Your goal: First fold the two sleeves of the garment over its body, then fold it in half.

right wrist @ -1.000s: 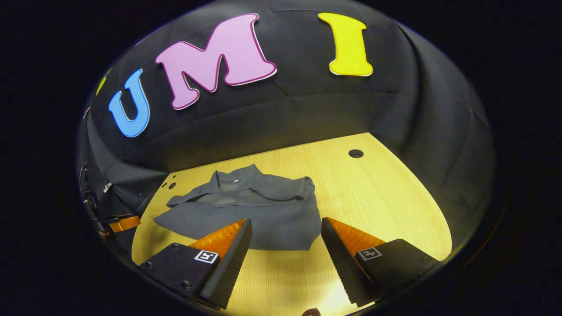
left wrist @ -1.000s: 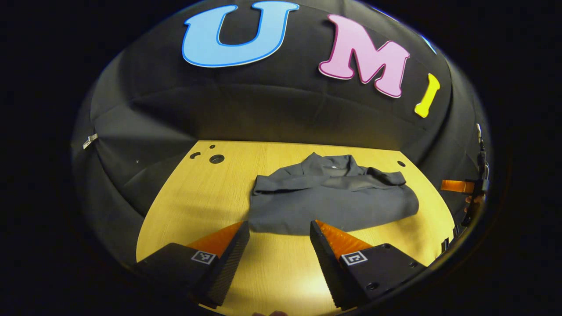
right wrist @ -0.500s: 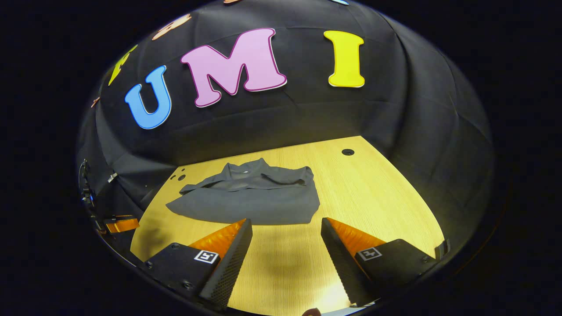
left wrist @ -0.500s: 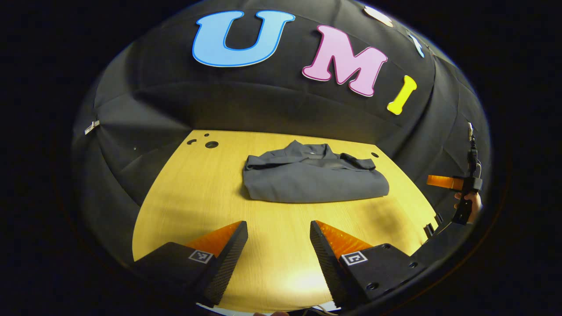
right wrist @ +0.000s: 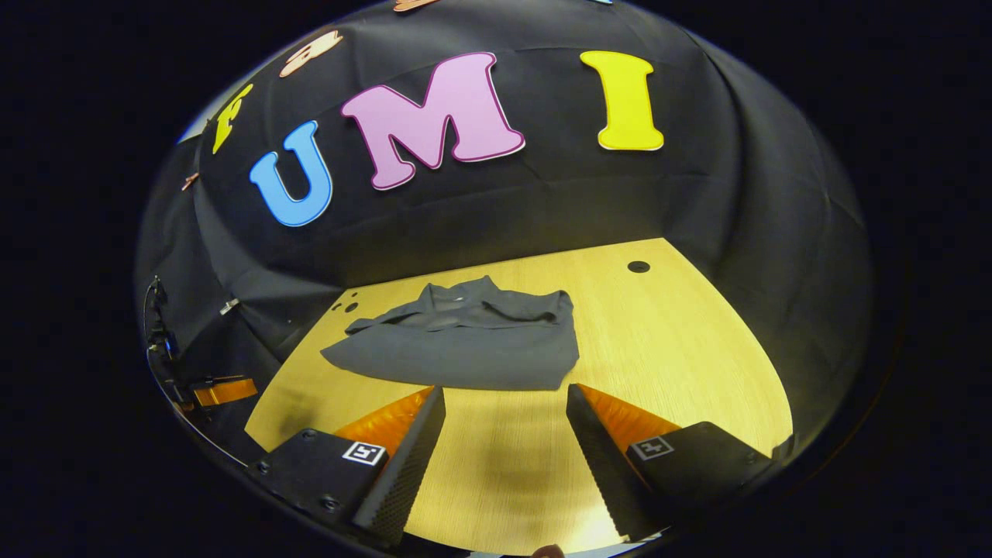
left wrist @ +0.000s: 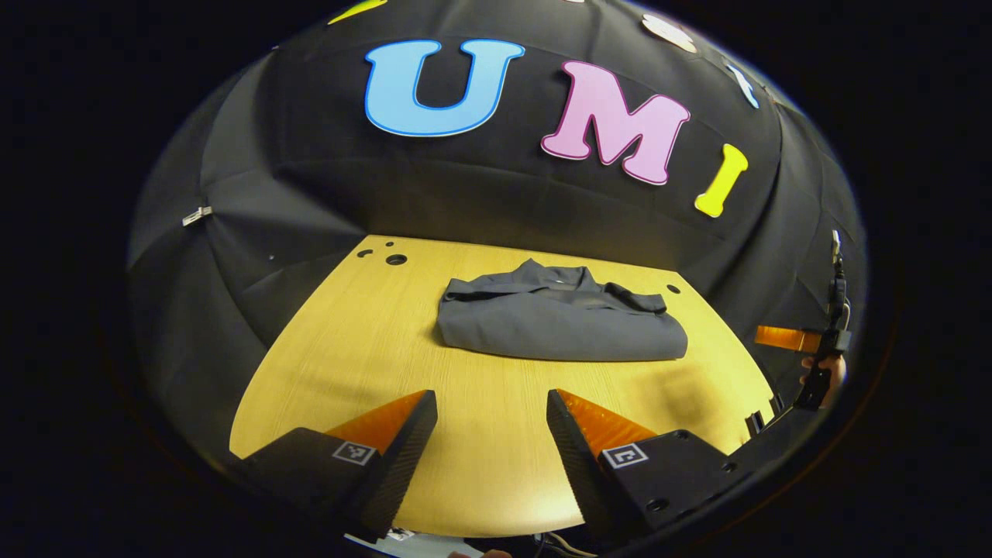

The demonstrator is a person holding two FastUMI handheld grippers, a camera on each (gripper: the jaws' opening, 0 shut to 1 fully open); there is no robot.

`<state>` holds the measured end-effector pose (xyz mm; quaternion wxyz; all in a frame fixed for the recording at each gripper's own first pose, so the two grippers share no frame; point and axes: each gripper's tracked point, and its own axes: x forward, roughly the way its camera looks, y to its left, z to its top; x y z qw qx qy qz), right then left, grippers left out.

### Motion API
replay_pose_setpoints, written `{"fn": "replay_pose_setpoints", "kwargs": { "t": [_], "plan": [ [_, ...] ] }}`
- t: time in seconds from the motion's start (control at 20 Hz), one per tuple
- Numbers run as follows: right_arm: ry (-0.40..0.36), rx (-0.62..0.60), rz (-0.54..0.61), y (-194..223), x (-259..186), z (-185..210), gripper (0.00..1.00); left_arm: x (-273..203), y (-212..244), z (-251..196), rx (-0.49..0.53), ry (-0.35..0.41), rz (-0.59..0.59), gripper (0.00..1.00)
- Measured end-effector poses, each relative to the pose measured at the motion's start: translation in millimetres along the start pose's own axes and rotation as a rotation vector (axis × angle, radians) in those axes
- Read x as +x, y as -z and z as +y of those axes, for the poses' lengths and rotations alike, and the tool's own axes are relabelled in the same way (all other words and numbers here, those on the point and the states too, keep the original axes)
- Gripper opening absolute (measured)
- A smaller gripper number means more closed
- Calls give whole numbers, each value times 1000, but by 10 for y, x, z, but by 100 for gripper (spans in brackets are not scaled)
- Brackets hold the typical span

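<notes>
Grey polo shirt (left wrist: 559, 325) lies folded in half mid wooden table (left wrist: 349, 349), collar toward the wall, while I hold my left gripper (left wrist: 491, 434) and right gripper (right wrist: 505, 434) wide apart, empty, clear of it.

A folded dark grey collared garment (left wrist: 559, 325) lies on the wooden table (left wrist: 364, 349), well beyond the left gripper (left wrist: 490, 403), whose fingers stand apart; the right gripper (left wrist: 814, 341) hangs at the table's right edge.
</notes>
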<state>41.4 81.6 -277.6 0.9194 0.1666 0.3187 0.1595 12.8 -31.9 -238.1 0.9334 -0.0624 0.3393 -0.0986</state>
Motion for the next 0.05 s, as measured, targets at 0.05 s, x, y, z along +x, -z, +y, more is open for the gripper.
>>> {"fn": "replay_pose_setpoints", "kwargs": {
  "t": [0.05],
  "plan": [
    [-19, 0, 2, 10, -29, -24, 98, -39, 29, -28, 2, -29, 5, 90]
  ]
}}
